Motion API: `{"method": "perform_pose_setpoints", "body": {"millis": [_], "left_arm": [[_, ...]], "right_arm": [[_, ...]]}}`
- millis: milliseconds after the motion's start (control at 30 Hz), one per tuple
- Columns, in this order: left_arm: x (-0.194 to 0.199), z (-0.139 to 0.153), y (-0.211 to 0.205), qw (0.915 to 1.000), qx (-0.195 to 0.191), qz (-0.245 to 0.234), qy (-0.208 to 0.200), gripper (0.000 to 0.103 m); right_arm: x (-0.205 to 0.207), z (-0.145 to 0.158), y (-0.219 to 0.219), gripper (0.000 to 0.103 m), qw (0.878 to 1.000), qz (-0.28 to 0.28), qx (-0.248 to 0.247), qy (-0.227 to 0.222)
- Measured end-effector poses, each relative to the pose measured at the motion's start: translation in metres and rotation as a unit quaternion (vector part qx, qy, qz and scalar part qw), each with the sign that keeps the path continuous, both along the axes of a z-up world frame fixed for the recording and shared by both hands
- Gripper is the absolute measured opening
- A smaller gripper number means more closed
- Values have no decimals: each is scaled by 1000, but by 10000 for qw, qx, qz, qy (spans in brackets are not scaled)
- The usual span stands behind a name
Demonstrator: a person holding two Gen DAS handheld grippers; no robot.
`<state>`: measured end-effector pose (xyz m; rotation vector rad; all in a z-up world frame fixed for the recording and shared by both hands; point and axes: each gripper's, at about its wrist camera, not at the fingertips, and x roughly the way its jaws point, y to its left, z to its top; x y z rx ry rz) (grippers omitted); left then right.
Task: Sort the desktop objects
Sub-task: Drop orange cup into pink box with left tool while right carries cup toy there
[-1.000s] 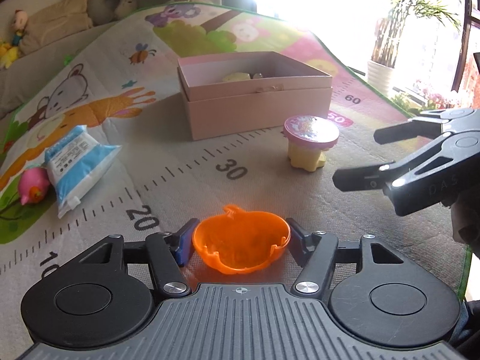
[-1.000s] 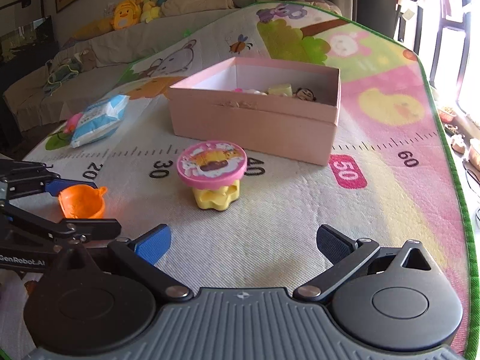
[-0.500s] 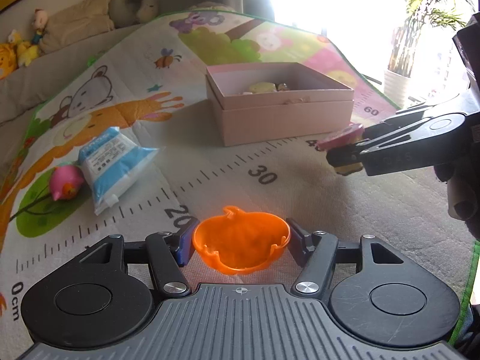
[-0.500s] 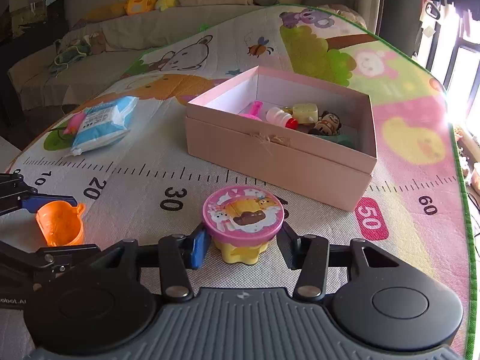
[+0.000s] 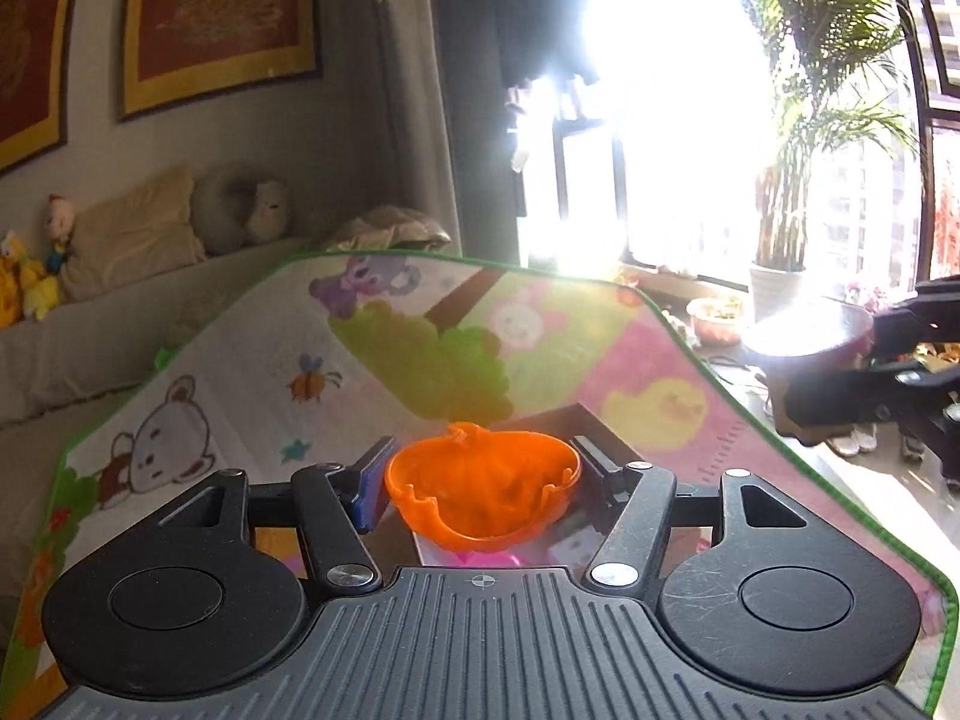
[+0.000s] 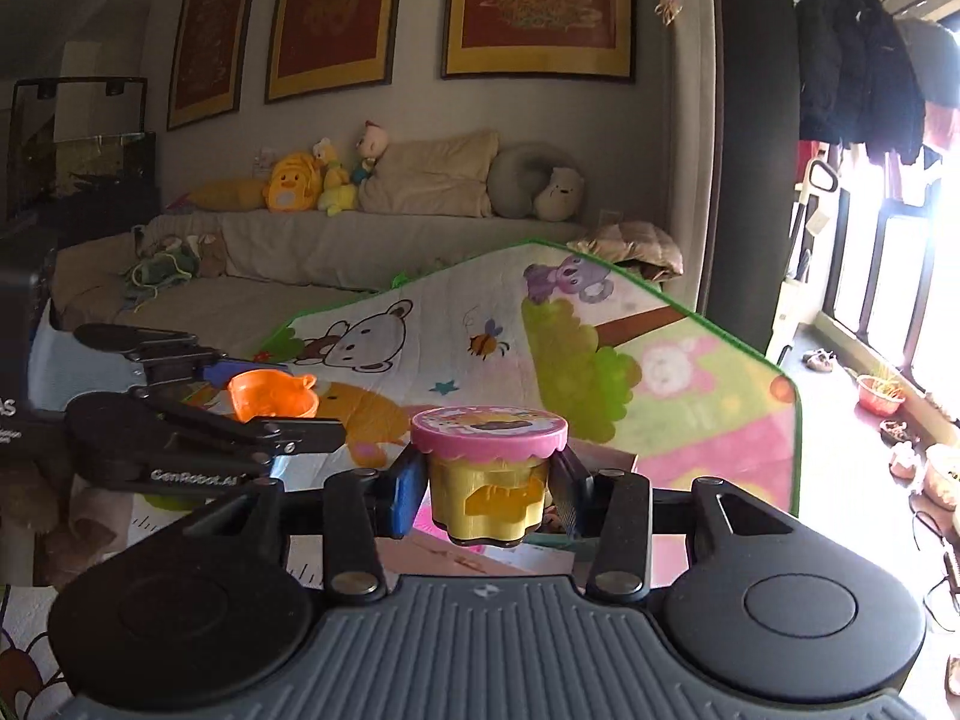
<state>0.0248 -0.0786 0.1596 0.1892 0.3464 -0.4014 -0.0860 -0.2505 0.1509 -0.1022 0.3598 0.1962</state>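
My left gripper (image 5: 483, 474) is shut on an orange pumpkin-shaped bowl (image 5: 480, 504), held in the air. Just beneath it the pink box (image 5: 600, 429) shows only in part, with pink things inside. My right gripper (image 6: 489, 480) is shut on a yellow cup (image 6: 489, 498) with a pink lid, also lifted above the pink box (image 6: 606, 461). In the right wrist view the left gripper (image 6: 288, 399) and its orange bowl (image 6: 273, 399) hang at the left. In the left wrist view the right gripper (image 5: 840, 366) and its cup (image 5: 804, 336) sit in glare at the far right.
A cartoon play mat (image 5: 540, 348) with a green border covers the surface under both grippers. Behind it stands a sofa (image 6: 336, 246) with pillows and plush toys. A potted plant (image 5: 780, 288) and small items line the bright window at the right.
The right gripper closed on the pink-lidded cup. Both grippers then rose off the mat with their objects and moved over the pink box, and both views tilted up toward the room.
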Motion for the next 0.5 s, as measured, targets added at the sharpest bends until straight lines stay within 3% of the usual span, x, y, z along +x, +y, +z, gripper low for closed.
{"method": "perform_pose_setpoints", "body": {"millis": [67, 133, 267, 500], "left_arm": [[34, -1, -13, 9999, -149, -24, 22, 68], [58, -6, -19, 9994, -281, 206, 62, 96], [59, -27, 7, 9972, -571, 338, 342, 97], [-4, -87, 66, 9961, -7, 552, 684, 102]], "right_arm": [[4, 0, -5, 43, 9999, -101, -16, 21], [12, -2, -10, 43, 9997, -260, -15, 44], [41, -7, -25, 43, 9981, -545, 146, 249], [142, -17, -6, 43, 9957, -251, 391, 805]]}}
